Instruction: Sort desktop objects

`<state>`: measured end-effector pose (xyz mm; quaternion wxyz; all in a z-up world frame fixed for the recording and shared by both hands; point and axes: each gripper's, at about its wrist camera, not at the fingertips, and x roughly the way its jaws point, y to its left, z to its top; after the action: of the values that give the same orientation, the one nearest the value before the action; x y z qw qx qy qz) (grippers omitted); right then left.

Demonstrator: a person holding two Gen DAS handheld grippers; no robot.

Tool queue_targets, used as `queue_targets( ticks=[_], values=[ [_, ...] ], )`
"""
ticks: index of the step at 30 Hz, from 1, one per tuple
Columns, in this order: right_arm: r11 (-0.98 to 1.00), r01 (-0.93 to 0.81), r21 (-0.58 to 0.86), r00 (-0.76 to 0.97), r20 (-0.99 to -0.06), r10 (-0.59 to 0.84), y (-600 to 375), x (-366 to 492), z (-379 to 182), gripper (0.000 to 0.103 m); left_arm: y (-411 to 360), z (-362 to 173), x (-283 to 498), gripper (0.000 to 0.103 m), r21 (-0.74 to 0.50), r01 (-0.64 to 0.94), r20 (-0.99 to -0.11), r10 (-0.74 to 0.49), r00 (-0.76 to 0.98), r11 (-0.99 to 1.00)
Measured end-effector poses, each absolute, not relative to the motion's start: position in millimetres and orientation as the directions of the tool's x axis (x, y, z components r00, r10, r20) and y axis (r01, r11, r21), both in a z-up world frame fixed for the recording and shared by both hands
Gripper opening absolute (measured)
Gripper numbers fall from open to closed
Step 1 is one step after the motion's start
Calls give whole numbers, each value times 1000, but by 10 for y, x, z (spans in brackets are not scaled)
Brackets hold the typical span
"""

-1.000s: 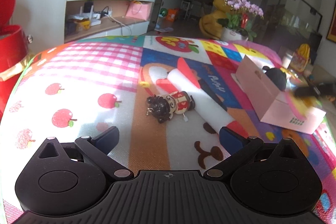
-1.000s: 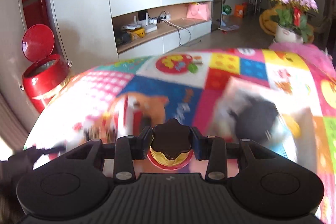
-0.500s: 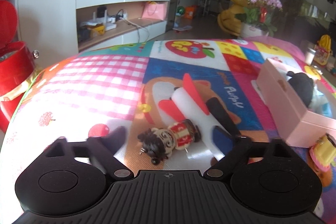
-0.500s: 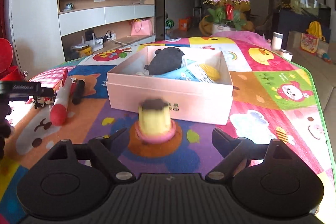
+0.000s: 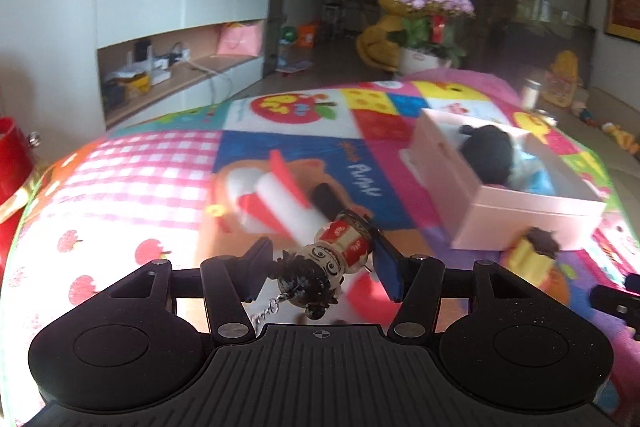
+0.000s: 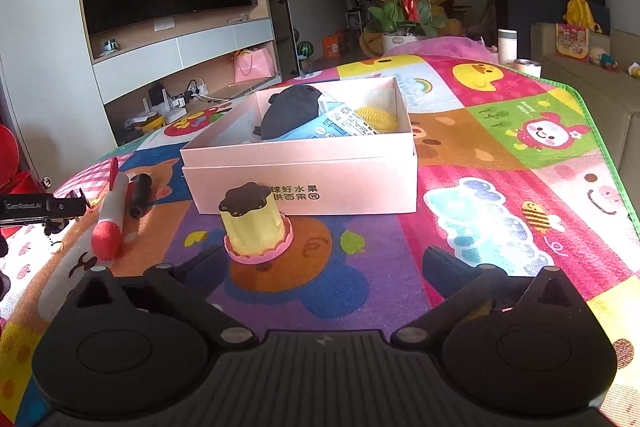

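My left gripper (image 5: pixel 324 263) is shut on a small doll keychain (image 5: pixel 326 263) with black hair and a red-and-white body, held just above the mat. My right gripper (image 6: pixel 320 261) is open and empty, low over the mat. A yellow pudding toy (image 6: pixel 256 223) on a pink base stands just ahead of its left finger, in front of the pink box (image 6: pixel 304 175). The box holds a black pouch (image 6: pixel 292 111), a blue packet and a yellow object. The box (image 5: pixel 516 211) and pudding toy (image 5: pixel 534 255) also show in the left wrist view.
A red-and-white foam rocket (image 6: pixel 110 215) and a black marker (image 6: pixel 140 195) lie on the colourful play mat (image 6: pixel 500 187) left of the box. A red bin (image 5: pixel 12 159) stands off the mat's left edge. A TV shelf and flowers stand beyond.
My left gripper closed on the doll keychain and lifted it off the mat. My right gripper let go of the pudding toy, which now stands on the mat, and drew back a little.
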<state>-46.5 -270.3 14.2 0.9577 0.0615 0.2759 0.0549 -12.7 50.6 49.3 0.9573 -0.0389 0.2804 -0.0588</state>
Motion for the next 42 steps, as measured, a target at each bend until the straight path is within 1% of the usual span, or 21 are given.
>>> queue_targets(
  ticks=[4,7,12,13,15,18,23,28,31,33,35,37,40,42],
  values=[
    [989,-62,137,831,-541,127,-2676,-436,117,103,55,497,-266,61,-104,294,-534,-303,790,950],
    [989,-56,136,825,-551,122,-2672,-422,106,103,-185,364,-291,62,-98,376,-565,-363,741,921],
    [985,-35,169,802,-584,128,-2722,-366,72,103,-298,200,-366,85,-65,424,-602,-374,706,903],
    [984,-29,178,794,-593,131,-2732,-346,61,103,-302,188,-394,87,-55,427,-605,-370,705,903],
    [981,-12,196,776,-617,132,-2757,-297,32,103,-304,170,-425,95,-31,429,-611,-357,707,903],
    [979,1,203,762,-634,131,-2769,-267,8,103,-255,158,-449,95,-23,420,-622,-342,704,907],
    [989,-4,149,748,-656,102,-2685,-240,-5,103,-147,137,-499,97,-28,417,-645,-335,687,908],
    [993,-15,114,736,-671,88,-2643,-216,-11,103,-55,64,-563,100,1,411,-665,-306,681,911],
    [998,-27,59,721,-690,60,-2575,-189,-19,103,32,59,-528,100,-10,373,-666,-285,690,928],
    [999,-37,5,713,-701,30,-2499,-175,-27,103,68,64,-497,100,9,332,-655,-245,714,943],
    [999,-41,11,712,-701,36,-2509,-171,-24,103,115,59,-441,100,7,283,-653,-210,728,959],
    [999,-49,9,710,-703,41,-2504,-174,-12,103,161,46,-390,101,-26,271,-659,-220,719,962],
    [983,-182,4,717,-684,135,-2383,-183,48,103,156,41,-404,102,-30,286,-653,-235,720,958],
    [976,-218,-28,740,-656,147,-2226,-146,112,103,158,42,-410,102,-36,289,-650,-242,721,957]
  ],
)
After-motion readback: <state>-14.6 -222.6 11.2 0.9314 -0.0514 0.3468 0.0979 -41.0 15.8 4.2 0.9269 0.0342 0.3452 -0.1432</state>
